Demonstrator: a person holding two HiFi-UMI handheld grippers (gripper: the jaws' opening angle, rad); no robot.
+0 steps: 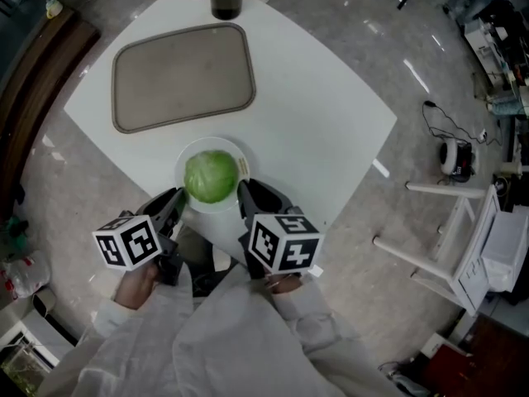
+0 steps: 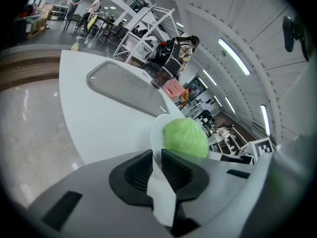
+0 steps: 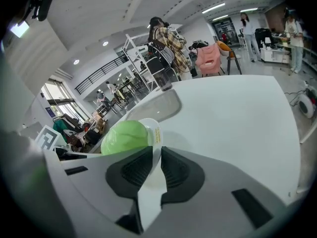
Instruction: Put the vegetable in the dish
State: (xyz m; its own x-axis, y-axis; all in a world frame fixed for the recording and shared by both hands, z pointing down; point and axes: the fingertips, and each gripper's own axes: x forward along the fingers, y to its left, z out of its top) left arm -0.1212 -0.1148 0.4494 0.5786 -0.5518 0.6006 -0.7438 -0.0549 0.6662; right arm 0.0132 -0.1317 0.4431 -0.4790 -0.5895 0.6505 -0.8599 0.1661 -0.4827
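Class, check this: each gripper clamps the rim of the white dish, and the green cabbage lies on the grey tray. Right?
No. The cabbage sits in the dish, not on the tray, as the head view shows. The left gripper and the right gripper do clamp the dish's rim.

White table [image 1: 331, 114] on glossy grey floor [image 1: 397, 23]
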